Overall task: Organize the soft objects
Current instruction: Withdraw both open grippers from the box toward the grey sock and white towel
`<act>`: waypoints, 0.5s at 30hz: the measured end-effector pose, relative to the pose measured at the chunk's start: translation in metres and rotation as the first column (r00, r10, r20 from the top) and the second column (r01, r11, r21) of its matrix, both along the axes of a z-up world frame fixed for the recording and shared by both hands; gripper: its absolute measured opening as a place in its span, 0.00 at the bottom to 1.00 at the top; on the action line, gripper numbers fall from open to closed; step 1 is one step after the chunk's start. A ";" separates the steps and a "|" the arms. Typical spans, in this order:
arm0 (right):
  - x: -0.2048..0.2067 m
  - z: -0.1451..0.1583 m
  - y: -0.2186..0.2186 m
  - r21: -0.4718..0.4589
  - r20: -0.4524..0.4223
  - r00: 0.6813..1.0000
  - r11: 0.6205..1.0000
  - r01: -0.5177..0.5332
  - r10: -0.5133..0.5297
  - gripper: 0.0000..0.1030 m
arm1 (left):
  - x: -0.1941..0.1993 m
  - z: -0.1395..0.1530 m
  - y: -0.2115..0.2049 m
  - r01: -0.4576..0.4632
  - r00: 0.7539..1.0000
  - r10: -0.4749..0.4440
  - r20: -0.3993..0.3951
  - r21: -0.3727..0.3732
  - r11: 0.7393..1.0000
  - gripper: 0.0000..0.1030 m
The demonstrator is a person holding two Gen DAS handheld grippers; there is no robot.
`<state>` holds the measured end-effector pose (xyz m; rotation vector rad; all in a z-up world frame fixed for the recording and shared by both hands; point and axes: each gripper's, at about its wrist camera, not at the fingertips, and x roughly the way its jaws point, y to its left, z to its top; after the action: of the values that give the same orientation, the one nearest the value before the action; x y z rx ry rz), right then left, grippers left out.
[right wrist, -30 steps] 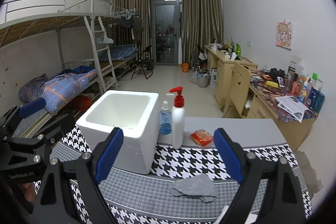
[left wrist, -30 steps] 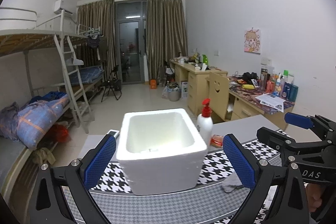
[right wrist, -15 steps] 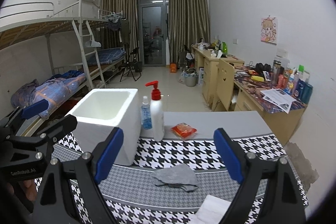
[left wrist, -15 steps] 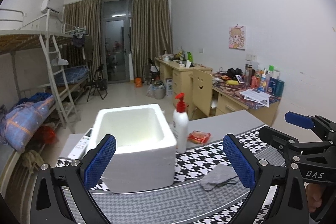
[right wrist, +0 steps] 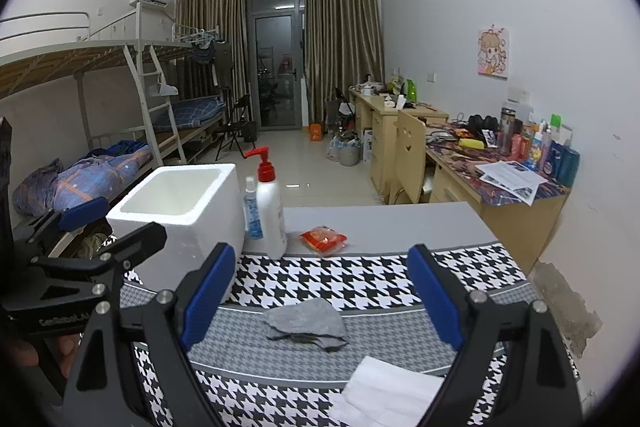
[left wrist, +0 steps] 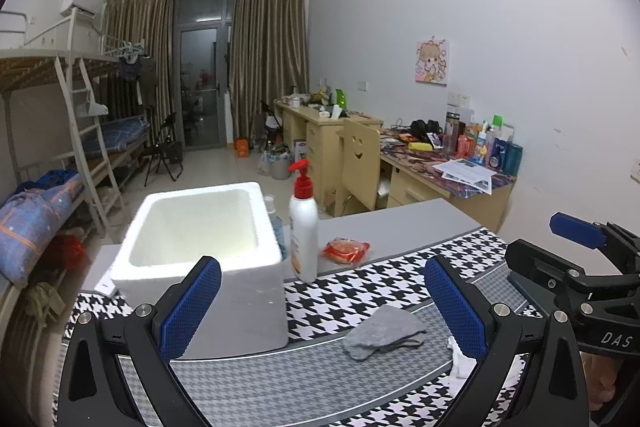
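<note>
Right wrist view: crumpled grey felt cloth (right wrist: 306,323) lies flat on the houndstooth-covered desk (right wrist: 360,279), between the empty right claw's (right wrist: 320,301) spread jaws; left claw (left wrist: 322,305) equally agape.

Grey cloth (right wrist: 306,323) lay crumpled on the houndstooth mat. White cloth (right wrist: 384,393) lay flat just nearer the camera. White foam box (right wrist: 180,215) stood upright, open-topped, apparently empty.

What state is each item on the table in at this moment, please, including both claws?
Left claw: open, holding nothing.
Right claw: open, holding nothing.
Foam box: upright, lidless, looks empty.
Pump bottle: upright.
Small spray bottle: upright, beside the box.
Grey cloth: crumpled, lying loose.
White cloth: flat on the mat.
Red packet: lying flat, looks sealed.
</note>
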<state>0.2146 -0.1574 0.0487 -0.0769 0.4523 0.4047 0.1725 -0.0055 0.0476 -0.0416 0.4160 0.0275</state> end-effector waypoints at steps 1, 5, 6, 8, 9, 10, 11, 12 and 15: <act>0.000 -0.001 -0.003 0.000 0.000 1.000 1.000 0.005 -0.005 0.88 | 0.001 0.000 -0.002 0.003 1.000 -0.003 0.000 0.000 1.000 0.99; -0.003 -0.004 -0.010 0.000 -0.004 1.000 1.000 0.018 -0.018 0.88 | 0.004 -0.004 -0.010 0.022 1.000 -0.022 -0.005 -0.004 1.000 0.99; -0.003 -0.004 -0.011 -0.001 -0.004 1.000 1.000 0.024 -0.024 0.88 | 0.005 -0.005 -0.014 0.030 1.000 -0.030 -0.009 -0.003 1.000 0.99; -0.005 -0.006 -0.016 -0.004 0.001 0.999 0.999 0.032 -0.032 0.88 | 0.006 -0.007 -0.018 0.038 0.999 -0.038 -0.009 -0.005 0.999 0.99; -0.006 -0.006 -0.018 -0.004 0.001 0.999 0.999 0.034 -0.034 0.88 | 0.007 -0.009 -0.019 0.040 0.999 -0.040 -0.010 -0.008 0.999 0.99; -0.006 -0.007 -0.021 -0.004 0.001 0.999 0.999 0.039 -0.039 0.88 | 0.008 -0.010 -0.021 0.042 0.999 -0.042 -0.012 -0.012 0.999 0.99; -0.007 -0.008 -0.023 -0.003 0.001 0.999 0.999 0.042 -0.042 0.88 | 0.008 -0.011 -0.022 0.045 0.999 -0.045 -0.014 -0.014 0.999 0.99; -0.008 -0.010 -0.026 -0.001 -0.001 0.999 0.999 0.046 -0.046 0.88 | 0.009 -0.013 -0.024 0.047 0.999 -0.047 -0.016 -0.016 0.999 0.99; -0.009 -0.013 -0.032 -0.002 -0.007 0.999 0.999 0.052 -0.052 0.88 | 0.012 -0.018 -0.028 0.047 0.999 -0.047 -0.025 -0.021 0.999 0.99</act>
<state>0.2057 -0.1897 0.0357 -0.0652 0.4610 0.3538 0.1845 -0.0333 0.0297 -0.0518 0.4424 -0.0224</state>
